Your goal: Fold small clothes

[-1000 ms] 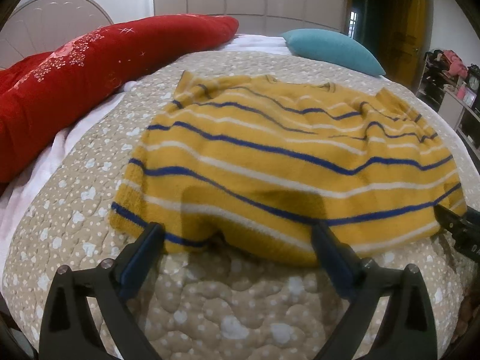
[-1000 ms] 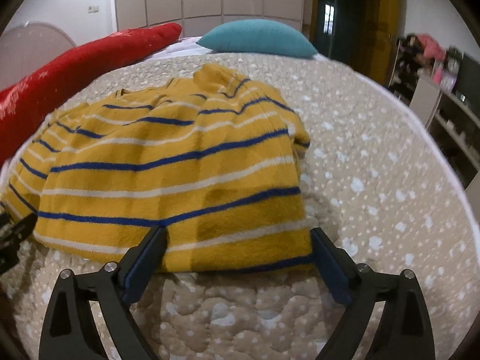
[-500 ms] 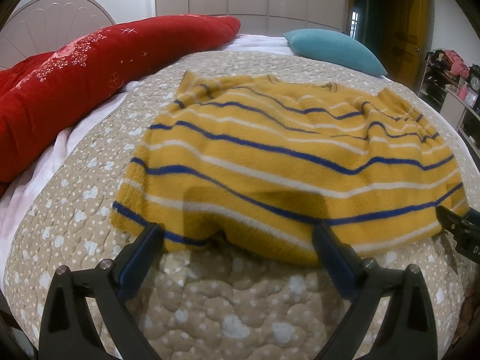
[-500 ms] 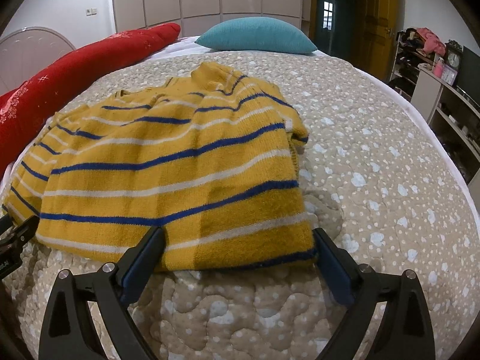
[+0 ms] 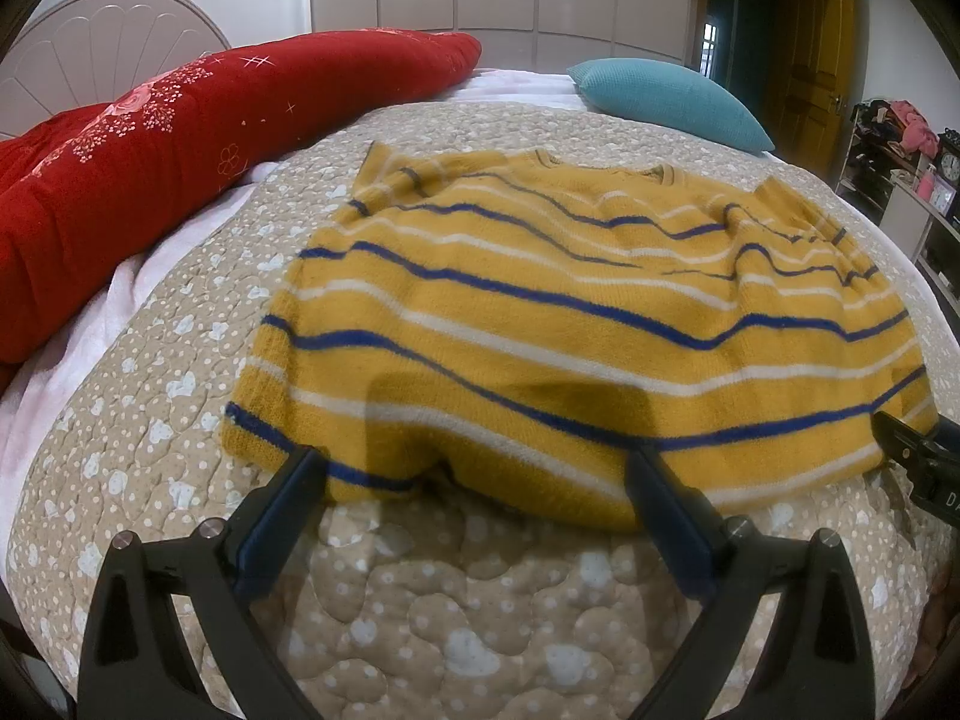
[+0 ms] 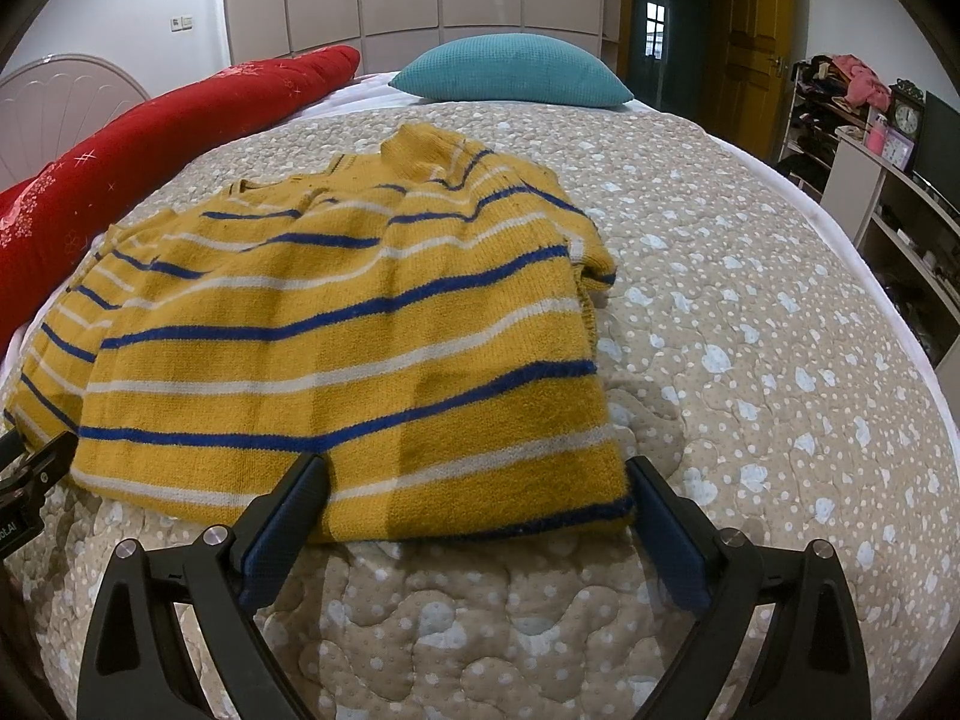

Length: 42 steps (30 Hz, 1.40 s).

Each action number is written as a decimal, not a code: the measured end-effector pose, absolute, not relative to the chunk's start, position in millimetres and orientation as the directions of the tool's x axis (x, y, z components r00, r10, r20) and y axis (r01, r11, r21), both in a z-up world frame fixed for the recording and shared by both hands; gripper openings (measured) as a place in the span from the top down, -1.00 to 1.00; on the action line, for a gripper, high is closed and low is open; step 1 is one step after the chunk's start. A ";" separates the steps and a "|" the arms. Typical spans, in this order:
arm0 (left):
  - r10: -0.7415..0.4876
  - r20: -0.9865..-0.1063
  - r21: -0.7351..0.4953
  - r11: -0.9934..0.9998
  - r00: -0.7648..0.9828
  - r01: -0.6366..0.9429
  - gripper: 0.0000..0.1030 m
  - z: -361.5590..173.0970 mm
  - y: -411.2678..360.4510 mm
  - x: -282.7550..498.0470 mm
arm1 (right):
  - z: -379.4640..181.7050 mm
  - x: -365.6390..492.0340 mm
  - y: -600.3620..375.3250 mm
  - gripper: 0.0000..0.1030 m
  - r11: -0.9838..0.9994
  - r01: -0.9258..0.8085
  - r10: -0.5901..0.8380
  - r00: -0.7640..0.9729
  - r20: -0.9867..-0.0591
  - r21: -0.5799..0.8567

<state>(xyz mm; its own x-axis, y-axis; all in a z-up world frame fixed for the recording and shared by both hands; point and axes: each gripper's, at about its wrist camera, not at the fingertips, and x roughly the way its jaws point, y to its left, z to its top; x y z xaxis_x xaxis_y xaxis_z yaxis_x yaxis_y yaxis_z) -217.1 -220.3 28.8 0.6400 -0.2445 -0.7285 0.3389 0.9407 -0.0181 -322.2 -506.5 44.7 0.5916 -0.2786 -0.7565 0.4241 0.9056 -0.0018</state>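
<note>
A small yellow sweater [image 5: 570,312] with blue and white stripes lies flat on the quilted bed, hem toward me, sleeves folded in. It also shows in the right wrist view [image 6: 336,330]. My left gripper [image 5: 474,480] is open and empty, just in front of the hem's left half. My right gripper [image 6: 477,483] is open and empty, just in front of the hem's right corner. The right gripper's tip [image 5: 918,462] shows at the right edge of the left wrist view, and the left gripper's tip [image 6: 30,468] shows at the left edge of the right wrist view.
The beige quilt [image 5: 468,618] covers the bed. A long red bolster [image 5: 150,162] lies along the left side. A teal pillow [image 6: 510,69] sits at the far end. Shelves with clutter [image 6: 882,138] stand to the right of the bed.
Both grippers have risen and pulled back slightly from the hem, still open. The sweater has not moved.
</note>
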 end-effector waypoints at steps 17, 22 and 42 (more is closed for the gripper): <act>-0.223 -0.757 -0.005 0.942 0.614 0.335 -1.00 26.6 -224.1 -210.8 | 44.4 -323.9 -508.1 -0.94 0.905 0.425 -0.268 0.594 -0.758 0.013; -0.190 -0.776 0.027 0.943 0.602 0.332 -1.00 26.1 -230.4 -207.8 | 42.2 -323.3 -514.4 -0.99 0.905 0.421 -0.228 0.600 -0.767 0.060; -0.480 -0.645 -0.299 0.874 0.594 0.382 -1.00 44.8 -187.3 -223.4 | 48.1 -337.4 -536.4 -0.98 0.873 0.394 -0.064 0.676 -0.734 0.287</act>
<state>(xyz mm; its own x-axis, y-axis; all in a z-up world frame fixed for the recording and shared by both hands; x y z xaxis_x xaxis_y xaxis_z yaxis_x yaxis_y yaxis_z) -223.4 -187.3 44.8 0.5943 -0.4804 -0.6450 0.3823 0.8743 -0.2990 -337.4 -536.4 48.1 0.6761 -0.0637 -0.7340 0.3942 0.8729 0.2873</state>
